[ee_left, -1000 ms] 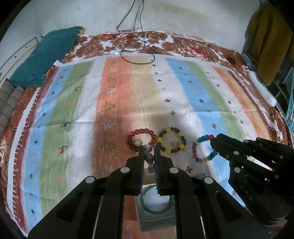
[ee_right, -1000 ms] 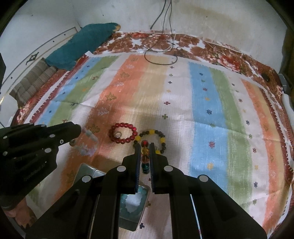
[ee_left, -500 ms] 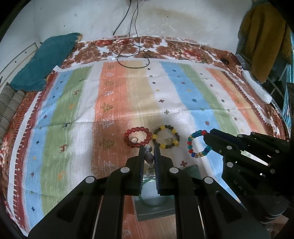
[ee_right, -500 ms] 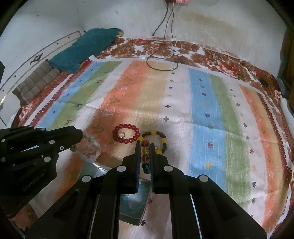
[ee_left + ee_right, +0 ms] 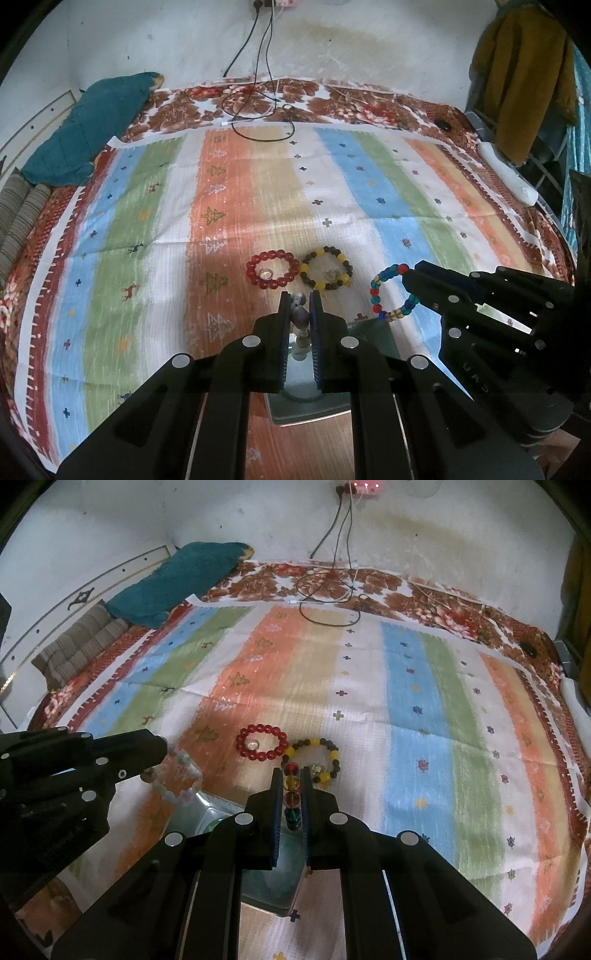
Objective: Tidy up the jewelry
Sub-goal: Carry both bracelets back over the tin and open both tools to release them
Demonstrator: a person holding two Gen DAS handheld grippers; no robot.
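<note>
Over the last second both grippers rose from the striped cloth [image 5: 236, 206], which appeared lower and wider in both wrist views, while the metal box [image 5: 306, 406] slid further beneath the fingers. Judged from this, each bracelet had been lifted clear and was being carried toward the box, so two pieces were in transit and two remained to be collected.

The red bracelet [image 5: 272, 268] and the yellow-and-dark bracelet [image 5: 326, 268] lay flat, touching, each with a small ring inside its loop.

The right gripper [image 5: 291, 794] was closed narrowly on the multicoloured bracelet [image 5: 291, 794]; in the left view its loop [image 5: 391, 293] hung near vertical, long axis up and down.

The left gripper [image 5: 299, 317] pinched the pale bracelet [image 5: 300, 314], which drooped rightward from the fingertips in the right view [image 5: 181, 779].
</note>
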